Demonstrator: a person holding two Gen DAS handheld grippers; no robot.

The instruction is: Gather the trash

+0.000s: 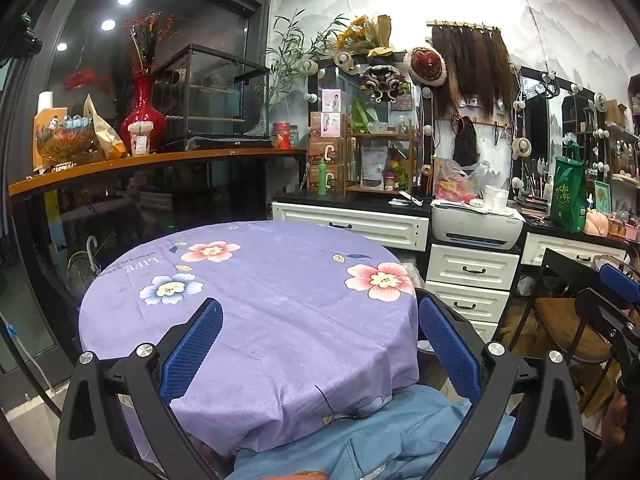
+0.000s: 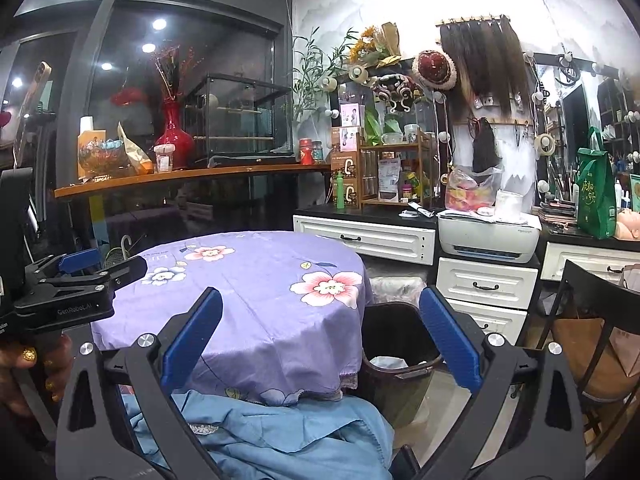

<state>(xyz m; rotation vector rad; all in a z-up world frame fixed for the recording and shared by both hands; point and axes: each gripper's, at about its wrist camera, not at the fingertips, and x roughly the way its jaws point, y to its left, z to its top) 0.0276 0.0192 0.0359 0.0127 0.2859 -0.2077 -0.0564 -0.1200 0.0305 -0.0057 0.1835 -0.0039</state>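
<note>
left gripper (image 1: pixel 320 312): jaws spread wide, nothing between the blue pads, hovering over the near half of the round table. Also seen side-on at the left edge of the right wrist view, where its jaw gap can't be read.
right gripper (image 2: pixel 320 304): jaws wide apart, empty, aimed at the table's right edge and the bin beside it.
table (image 1: pixel 280 280): round, covered by a purple floral cloth; no loose items on the cloth in either view.
trash bin (image 2: pixel 396 340): dark, on the floor just right of the table, under the cloth's overhang; something pale sits inside, can't tell what.
blue fabric (image 2: pixel 280 436): bunched at the near edge of the table, below both grippers.
hand (image 2: pixel 36 364): on the left gripper's handle, gold-painted nails.
printer (image 2: pixel 488 236): white, on the drawer unit behind the bin.
green bag (image 2: pixel 596 200): upright on the counter, right of the printer.
</note>
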